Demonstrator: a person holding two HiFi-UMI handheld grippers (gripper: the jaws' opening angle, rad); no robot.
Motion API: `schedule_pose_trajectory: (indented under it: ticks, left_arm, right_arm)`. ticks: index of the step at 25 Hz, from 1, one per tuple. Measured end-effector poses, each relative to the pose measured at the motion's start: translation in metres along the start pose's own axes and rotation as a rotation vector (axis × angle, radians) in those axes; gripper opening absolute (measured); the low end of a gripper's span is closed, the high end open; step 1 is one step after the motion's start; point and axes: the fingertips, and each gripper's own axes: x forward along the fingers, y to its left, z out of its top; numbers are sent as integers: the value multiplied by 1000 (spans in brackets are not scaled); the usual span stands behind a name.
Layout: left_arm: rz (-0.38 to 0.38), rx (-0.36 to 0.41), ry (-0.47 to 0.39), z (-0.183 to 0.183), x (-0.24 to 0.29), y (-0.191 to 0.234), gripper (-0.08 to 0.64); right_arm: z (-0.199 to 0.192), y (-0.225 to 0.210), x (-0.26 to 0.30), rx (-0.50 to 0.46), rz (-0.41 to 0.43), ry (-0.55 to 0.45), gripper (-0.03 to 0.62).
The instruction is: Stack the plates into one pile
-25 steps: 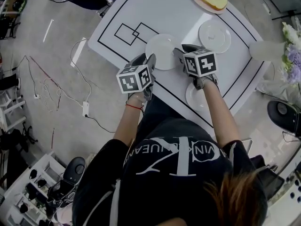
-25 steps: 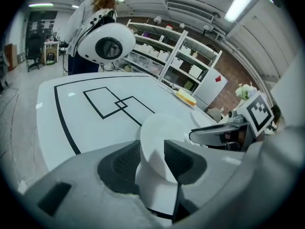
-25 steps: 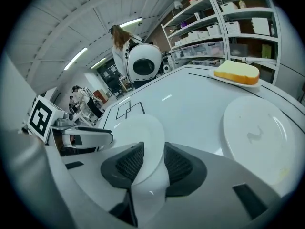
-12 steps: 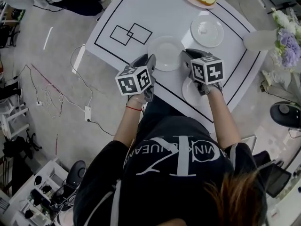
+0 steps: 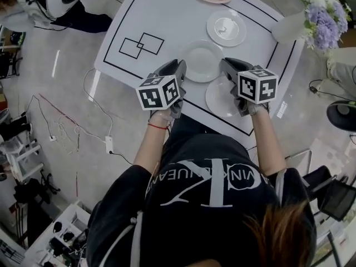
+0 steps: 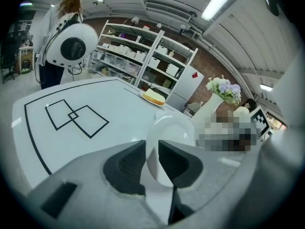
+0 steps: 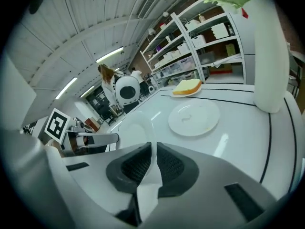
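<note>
Stacking had barely begun: no plate rested on another. The left gripper and right gripper faced each other across one empty plate. Each pair of fingers had just been closing and pinched its rim from opposite sides. A second plate lay on the surface just under and behind the right fingers; whether it touched the held one could not be told. A third plate sat well beyond the fingers, and farther still stood a plate with bread. Judged from this, the gripped plate was the first to be moved, and every join of the pile was still left to make.
</note>
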Motion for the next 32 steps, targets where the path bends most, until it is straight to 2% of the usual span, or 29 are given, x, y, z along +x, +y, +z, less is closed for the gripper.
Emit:
schedule_pose_trajectory:
  ticks: [7,11,19,23,32]
  left_arm:
    - [-89,71,167,-25,22,-44,84]
    - [-135,105,256,-42,30,-63,78]
    - [-194,281,460,-77,34,-82,66]
    - [-213,327,512,-87,30,-86,67]
    - [-256,400,585,-106,28,-94,86]
  right_arm:
    - [-32,-25,-48,112,-39,-15,32]
    - [-62,-32,-68,181,-38,16,32]
    - [-114,-34,-88,276,-4,91,29]
    - [-130,-30,-91,268,18,137,35]
    - [-149,-33,-96,214,10,202,48]
